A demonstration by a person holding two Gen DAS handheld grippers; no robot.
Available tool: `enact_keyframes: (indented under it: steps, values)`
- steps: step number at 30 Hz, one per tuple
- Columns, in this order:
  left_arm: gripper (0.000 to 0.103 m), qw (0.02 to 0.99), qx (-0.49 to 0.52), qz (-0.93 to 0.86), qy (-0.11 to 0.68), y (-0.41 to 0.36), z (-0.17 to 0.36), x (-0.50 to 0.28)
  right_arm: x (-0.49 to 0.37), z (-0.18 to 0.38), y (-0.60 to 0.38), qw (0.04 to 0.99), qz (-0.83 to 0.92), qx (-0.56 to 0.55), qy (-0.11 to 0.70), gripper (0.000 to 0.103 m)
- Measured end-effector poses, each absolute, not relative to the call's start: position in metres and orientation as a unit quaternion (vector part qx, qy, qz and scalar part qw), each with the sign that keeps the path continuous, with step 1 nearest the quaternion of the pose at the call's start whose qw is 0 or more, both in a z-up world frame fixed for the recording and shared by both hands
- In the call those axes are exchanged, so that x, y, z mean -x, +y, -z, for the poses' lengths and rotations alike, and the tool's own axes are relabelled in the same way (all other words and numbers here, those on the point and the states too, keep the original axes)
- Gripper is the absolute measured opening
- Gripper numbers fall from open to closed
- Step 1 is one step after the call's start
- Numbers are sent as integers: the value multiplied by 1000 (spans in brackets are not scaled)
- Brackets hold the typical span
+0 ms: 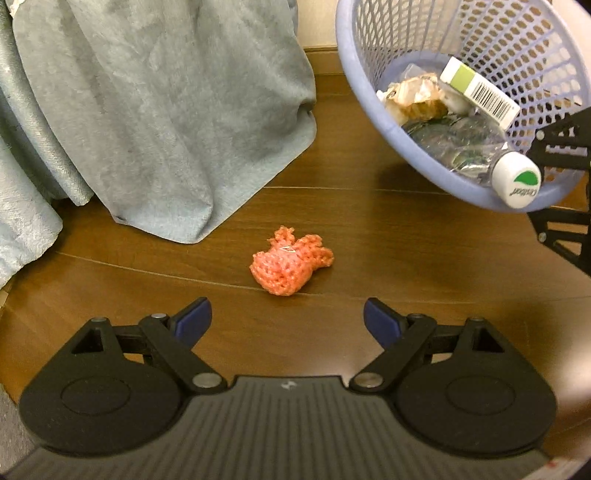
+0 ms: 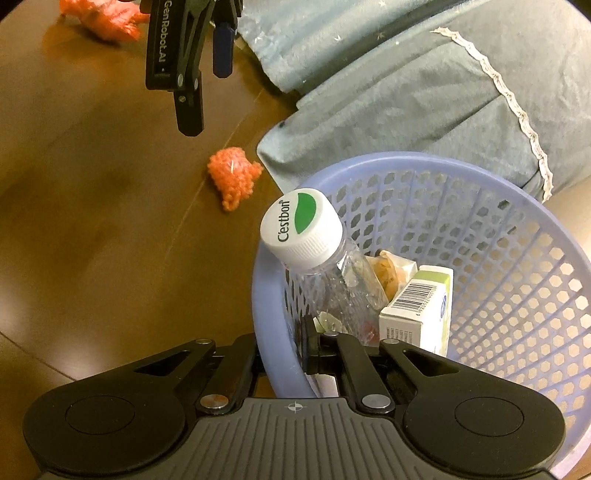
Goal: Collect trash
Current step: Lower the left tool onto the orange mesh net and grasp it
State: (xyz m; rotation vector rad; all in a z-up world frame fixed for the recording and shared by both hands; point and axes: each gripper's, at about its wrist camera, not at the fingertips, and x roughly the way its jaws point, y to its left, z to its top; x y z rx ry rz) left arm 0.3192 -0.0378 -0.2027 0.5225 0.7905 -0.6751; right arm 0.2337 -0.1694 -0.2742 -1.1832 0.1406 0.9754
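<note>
Right gripper (image 2: 282, 354) pinches basket (image 2: 480, 192), rim hiding jaws.

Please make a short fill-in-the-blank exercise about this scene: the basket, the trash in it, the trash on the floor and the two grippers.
1. The right gripper is shut on the rim of the ____ basket.
2. The plastic bottle in the basket has a ____ cap with a green leaf mark.
3. The left gripper is ____, with the orange net scrap on the floor ahead of it.
4. A second orange scrap lies on the ____, not in the basket.

Missing words: purple; white; open; floor
</note>
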Motion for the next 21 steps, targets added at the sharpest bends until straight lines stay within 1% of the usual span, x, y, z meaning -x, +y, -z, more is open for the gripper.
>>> enact_keyframes:
  steps: [12, 14, 17, 18, 21]
  values:
    - [86, 836, -241, 319, 375, -53, 239, -349, -256, 282, -162, 718, -433, 541, 66, 2]
    - [82, 836, -241, 321, 375, -57, 242, -354, -258, 282, -161, 718, -432, 541, 66, 2]
    - [80, 832, -244, 323, 380, -64, 248, -363, -261, 283, -158, 719, -431, 542, 67, 2]
    - [78, 830, -245, 323, 382, -67, 250, -366, -261, 283, -158, 719, -431, 542, 68, 2]
    - [68, 829, -247, 323, 383, -70, 253, -374, -262, 284, -156, 716, -431, 544, 67, 2]
